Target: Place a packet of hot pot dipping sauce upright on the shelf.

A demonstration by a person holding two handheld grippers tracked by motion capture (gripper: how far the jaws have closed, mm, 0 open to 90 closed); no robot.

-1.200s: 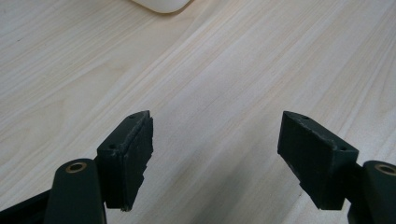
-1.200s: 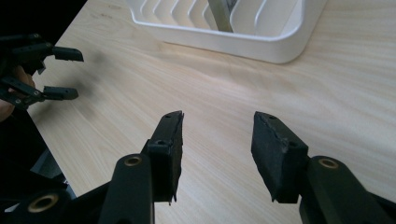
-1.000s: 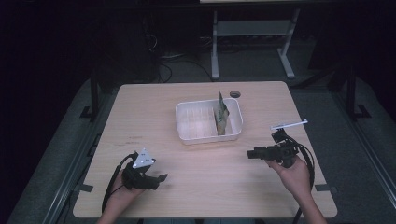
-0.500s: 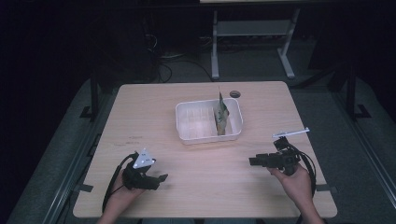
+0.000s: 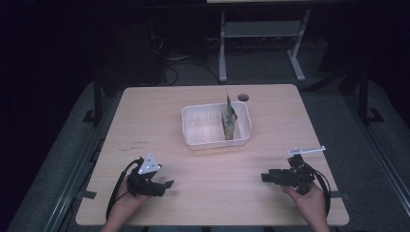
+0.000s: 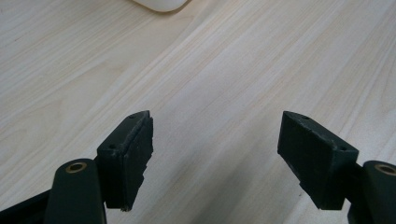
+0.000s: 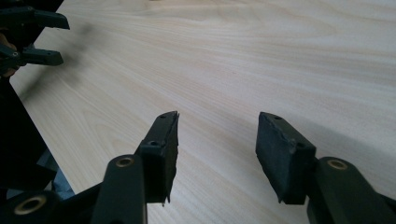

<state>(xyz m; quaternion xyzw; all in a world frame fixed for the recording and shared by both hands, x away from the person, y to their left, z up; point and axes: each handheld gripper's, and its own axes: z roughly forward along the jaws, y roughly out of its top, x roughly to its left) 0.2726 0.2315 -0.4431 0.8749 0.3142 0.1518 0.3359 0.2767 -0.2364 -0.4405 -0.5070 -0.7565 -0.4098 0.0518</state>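
Leaf-like green piece (image 5: 228, 120) stands upright inside the white plastic tray (image 5: 193, 137) mid-table, seemingly already placed. Nearer, the left gripper (image 5: 167, 184) and right gripper (image 5: 264, 177) rest apart, fingers wide, empty; little appears left.

White tray (image 5: 192, 126) with leaf (image 5: 229, 121) on table (image 5: 145, 111)

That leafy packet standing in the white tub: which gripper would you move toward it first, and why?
Probably the right gripper: ease it forward toward the white tub. The leafy packet stands upright in the tub's right part, nearer that side, and both grippers' jaws are open and empty over the bare table.
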